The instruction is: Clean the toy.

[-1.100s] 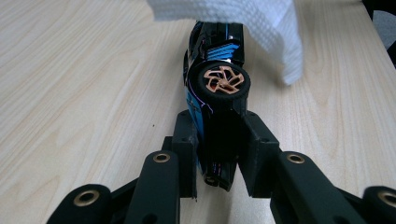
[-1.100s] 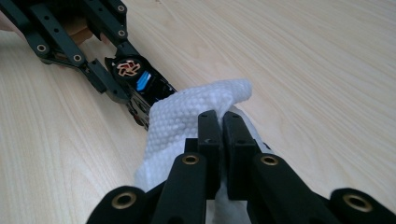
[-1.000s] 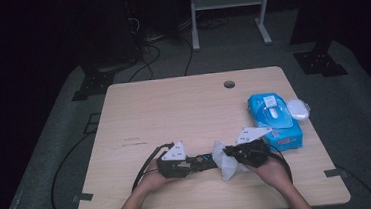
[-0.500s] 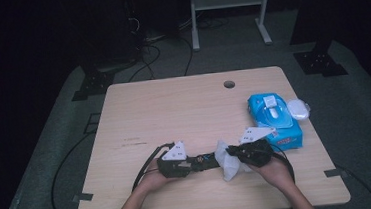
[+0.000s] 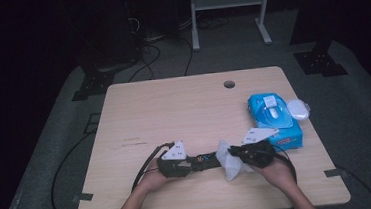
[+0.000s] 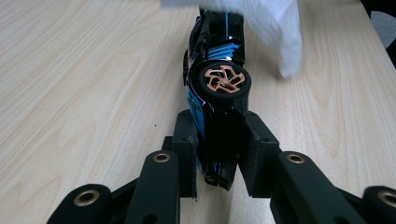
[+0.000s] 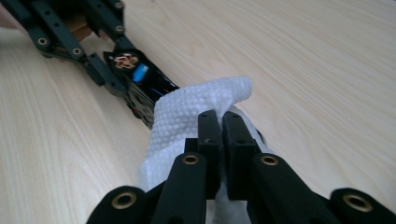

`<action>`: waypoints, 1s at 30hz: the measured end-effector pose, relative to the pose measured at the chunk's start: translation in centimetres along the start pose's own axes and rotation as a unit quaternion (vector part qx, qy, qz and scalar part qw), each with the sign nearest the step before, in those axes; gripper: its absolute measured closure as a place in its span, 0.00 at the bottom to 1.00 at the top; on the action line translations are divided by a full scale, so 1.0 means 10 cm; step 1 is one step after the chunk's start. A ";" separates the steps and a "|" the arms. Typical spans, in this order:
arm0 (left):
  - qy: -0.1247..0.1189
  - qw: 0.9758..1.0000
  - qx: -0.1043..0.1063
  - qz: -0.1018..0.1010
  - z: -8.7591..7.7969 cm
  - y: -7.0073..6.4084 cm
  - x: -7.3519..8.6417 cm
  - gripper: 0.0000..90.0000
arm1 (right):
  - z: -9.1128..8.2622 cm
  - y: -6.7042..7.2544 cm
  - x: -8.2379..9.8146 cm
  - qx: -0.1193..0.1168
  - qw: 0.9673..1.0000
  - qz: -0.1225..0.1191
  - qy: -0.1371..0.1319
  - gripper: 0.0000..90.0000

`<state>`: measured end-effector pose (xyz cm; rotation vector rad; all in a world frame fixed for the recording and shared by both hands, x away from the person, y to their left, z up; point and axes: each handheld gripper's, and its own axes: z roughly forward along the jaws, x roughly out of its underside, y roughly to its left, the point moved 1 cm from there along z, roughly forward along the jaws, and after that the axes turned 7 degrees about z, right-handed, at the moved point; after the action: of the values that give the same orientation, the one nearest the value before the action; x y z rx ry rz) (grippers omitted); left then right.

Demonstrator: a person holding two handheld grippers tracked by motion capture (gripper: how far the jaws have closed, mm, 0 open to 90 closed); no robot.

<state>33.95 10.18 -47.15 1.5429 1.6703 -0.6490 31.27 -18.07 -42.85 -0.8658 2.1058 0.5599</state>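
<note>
- Left gripper view: the toy car [image 6: 215,88], black with blue stripes and a copper-spoked wheel, lies on its side on the wooden table [image 6: 84,79], its rear end clamped between the jaws of the left gripper [image 6: 218,158].
- The car sits near the front edge of the table, midway between the person's two hands, as the high view shows it [image 5: 205,160].
- A white wipe [image 7: 196,116] is draped over the car's far end; the right gripper [image 7: 221,135] has its jaws pinched together on a fold of that wipe.
- The step in hand looks like wiping the car clean: one tool steadies, the other rubs.
- To do it well, the left gripper's hold should stay firm and low on the body so the car does not twist or slip out under the rubbing.
- The wipe should be drawn along the length of the car rather than across it, since a sideways push could lever it out of the clamp.
- The pinch on the wipe is near one edge; a loose tail may bunch or slide off, so light strokes seem wise.
- A blue pack of wipes [image 5: 273,119] lies at the right side of the table, well apart from the work, with a small white object [image 5: 298,109] just beside it.
</note>
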 end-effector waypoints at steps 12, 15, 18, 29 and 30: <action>0.002 1.000 -0.013 -0.010 -0.04 0.04 0.03 0.78 | 0.07 0.03 -0.04 0.001 1.000 -0.005 0.005 0.96; 0.005 1.000 -0.013 -0.006 -0.03 0.04 0.01 0.78 | 0.16 0.14 -0.10 -0.010 1.000 -0.018 0.010 0.96; 0.005 1.000 -0.014 -0.010 -0.02 0.04 0.01 0.78 | 0.27 0.24 -0.17 -0.025 0.999 -0.026 0.012 0.96; 0.004 1.000 -0.008 0.000 -0.01 0.01 -0.01 0.78 | 0.57 0.55 -0.44 -0.059 0.997 -0.054 0.010 0.96; 0.006 1.000 -0.007 0.000 -0.02 0.02 -0.01 0.78 | 0.59 0.55 -0.44 -0.056 0.997 -0.059 0.017 0.96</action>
<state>34.08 10.30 -46.98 1.5392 1.6804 -0.6279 32.18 -8.99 -42.37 -1.0623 2.0530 0.6094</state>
